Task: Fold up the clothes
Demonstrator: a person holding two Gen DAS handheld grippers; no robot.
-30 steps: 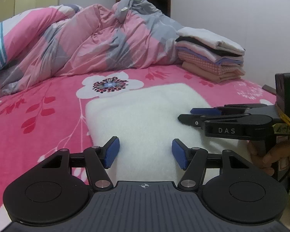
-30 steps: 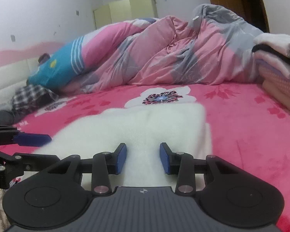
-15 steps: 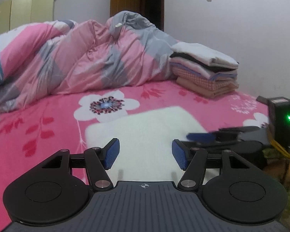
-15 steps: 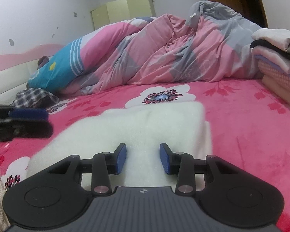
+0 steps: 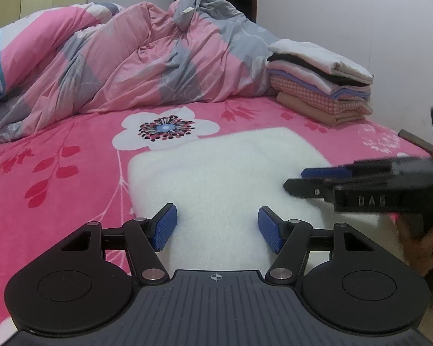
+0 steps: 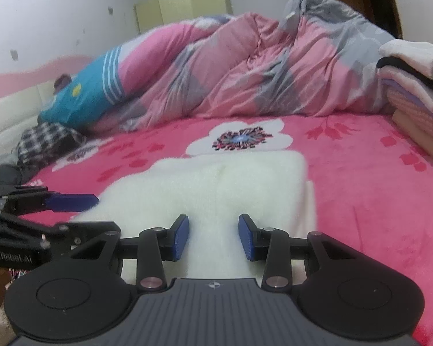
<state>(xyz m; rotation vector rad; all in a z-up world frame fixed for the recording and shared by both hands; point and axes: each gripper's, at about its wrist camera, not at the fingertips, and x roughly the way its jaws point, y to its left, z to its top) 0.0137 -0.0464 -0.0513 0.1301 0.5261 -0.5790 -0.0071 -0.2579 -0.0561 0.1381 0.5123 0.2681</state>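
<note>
White garment (image 5: 225, 173): we see it lying flat on the bed (image 5: 57, 167) as a neat rectangle, straight edges, just in front of both grippers. In the right wrist view (image 6: 216, 184) a thin layer shows under its right edge, so we judge it already folded over at least once.
Stack of clothes (image 5: 320, 83): several folded pieces piled at the far right of the bed, well apart from the white garment.
Checked cloth (image 6: 46, 141): a crumpled heap at the far left by the headboard; we cannot tell whether it is more laundry, as the view there is blurred.
Quilt (image 5: 124, 57): bunched along the back of the bed, not part of the folding as far as we judge.
Left gripper (image 5: 217, 228): jaws wide apart, nothing between them, hovering over the near edge of the garment.
Right gripper (image 6: 213, 236): jaws apart, somewhat narrower, holding nothing, also over the near edge.
Progress: stack suggests several pieces are done. The white piece fits either a finished fold awaiting the stack or one fold short; we cannot settle which.
</note>
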